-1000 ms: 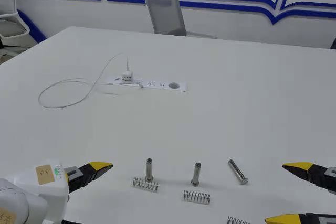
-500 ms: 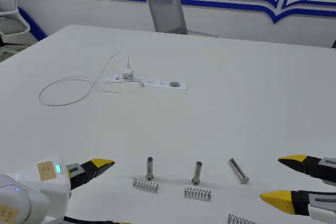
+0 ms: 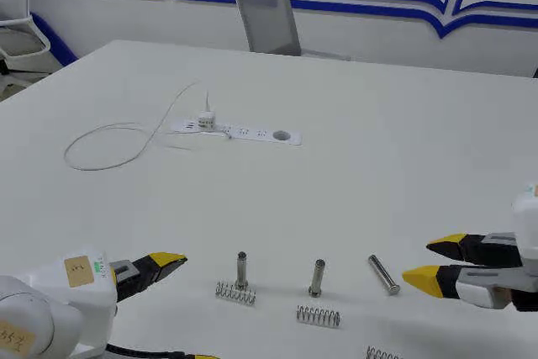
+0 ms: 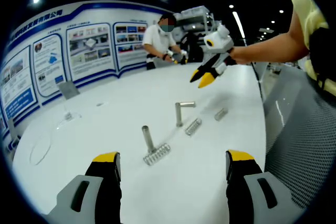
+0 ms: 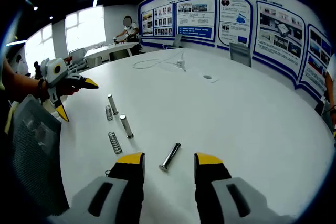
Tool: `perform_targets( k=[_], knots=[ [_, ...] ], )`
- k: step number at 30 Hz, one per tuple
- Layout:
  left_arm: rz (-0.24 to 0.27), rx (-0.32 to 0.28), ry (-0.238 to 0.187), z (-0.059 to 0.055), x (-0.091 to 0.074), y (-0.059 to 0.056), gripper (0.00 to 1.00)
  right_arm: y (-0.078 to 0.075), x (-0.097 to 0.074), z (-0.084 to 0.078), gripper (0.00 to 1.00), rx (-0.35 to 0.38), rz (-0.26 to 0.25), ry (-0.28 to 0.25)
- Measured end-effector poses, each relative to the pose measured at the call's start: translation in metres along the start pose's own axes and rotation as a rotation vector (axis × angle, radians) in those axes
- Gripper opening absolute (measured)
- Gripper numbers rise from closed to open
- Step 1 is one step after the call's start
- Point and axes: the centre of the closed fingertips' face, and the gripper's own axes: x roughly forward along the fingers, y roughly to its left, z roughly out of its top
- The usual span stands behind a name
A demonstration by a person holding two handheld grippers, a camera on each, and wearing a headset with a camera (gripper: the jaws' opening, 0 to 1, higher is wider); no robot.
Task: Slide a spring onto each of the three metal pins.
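Since right gripper [image 3: 416,261] slid in, jaws narrower | lying pin [image 5: 170,157] just off its tips | left gripper [image 4: 173,156] gaping wide

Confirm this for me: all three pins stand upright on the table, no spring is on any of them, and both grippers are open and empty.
Wrong on one count. The left pin and middle pin stand upright, but the right pin lies on its side, as the head view shows. The rest holds: the springs lie loose on the table, and the left gripper and right gripper are open and empty.
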Motion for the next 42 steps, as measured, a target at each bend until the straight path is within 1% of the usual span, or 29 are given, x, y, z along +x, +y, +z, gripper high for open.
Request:
perform_targets(
  k=[3,6,9,14,21,23,27,37,38,42],
  knots=[
    [0.0,-0.001,-0.001,0.0,0.0,0.0,0.84,-0.003,0.009,0.003,0.33,-0.006,-0.01,0.025],
    [0.001,-0.002,0.0,0.0,0.0,0.0,0.84,-0.008,0.018,0.001,0.31,-0.004,-0.023,0.062],
    [0.001,-0.003,0.003,-0.001,-0.001,0.0,0.83,-0.011,0.026,-0.001,0.3,0.006,-0.024,0.085],
    [0.005,-0.005,0.005,-0.002,-0.002,0.001,0.83,-0.013,0.038,-0.005,0.26,0.022,-0.029,0.124],
    [0.002,-0.006,0.006,-0.001,0.0,-0.001,0.83,-0.012,0.054,-0.006,0.22,0.037,-0.041,0.17],
    [0.001,-0.006,0.006,-0.001,0.0,-0.001,0.83,-0.014,0.058,-0.01,0.21,0.034,-0.057,0.2],
    [-0.001,-0.007,0.007,-0.002,0.001,-0.003,0.83,-0.015,0.062,-0.013,0.17,0.068,-0.068,0.215],
    [-0.002,-0.012,0.009,-0.004,0.0,-0.004,0.83,-0.016,0.073,-0.018,0.14,0.129,-0.087,0.246],
    [-0.002,-0.012,0.009,-0.004,0.0,-0.003,0.83,-0.015,0.074,-0.019,0.13,0.144,-0.088,0.249],
    [-0.002,-0.013,0.009,-0.004,0.0,-0.003,0.83,-0.017,0.077,-0.022,0.12,0.153,-0.1,0.265]
  ],
)
